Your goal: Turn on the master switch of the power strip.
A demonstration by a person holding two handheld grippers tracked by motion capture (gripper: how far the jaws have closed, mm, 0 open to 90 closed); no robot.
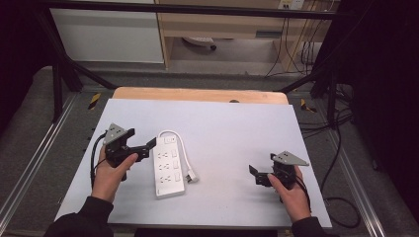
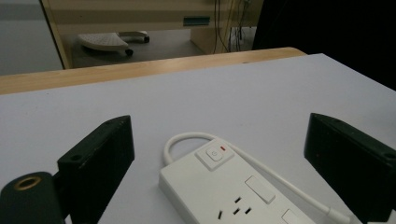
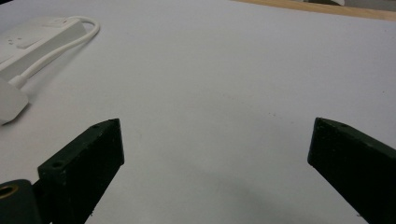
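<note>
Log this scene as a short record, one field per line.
surface: white sheet over a wooden table
main object: white power strip, lying flat, sockets up
cord: white cable loops from the strip's far end to the plug beside it
left gripper: open, close beside the strip's far end
right gripper: open, over bare sheet, apart from the strip

My high view looks forward and down from above the table (image 1: pixel 222 123). My left gripper view sits low and close, facing the power strip (image 2: pixel 233 191) at lower centre. My right gripper view, equally low, catches that strip at upper left.
</note>
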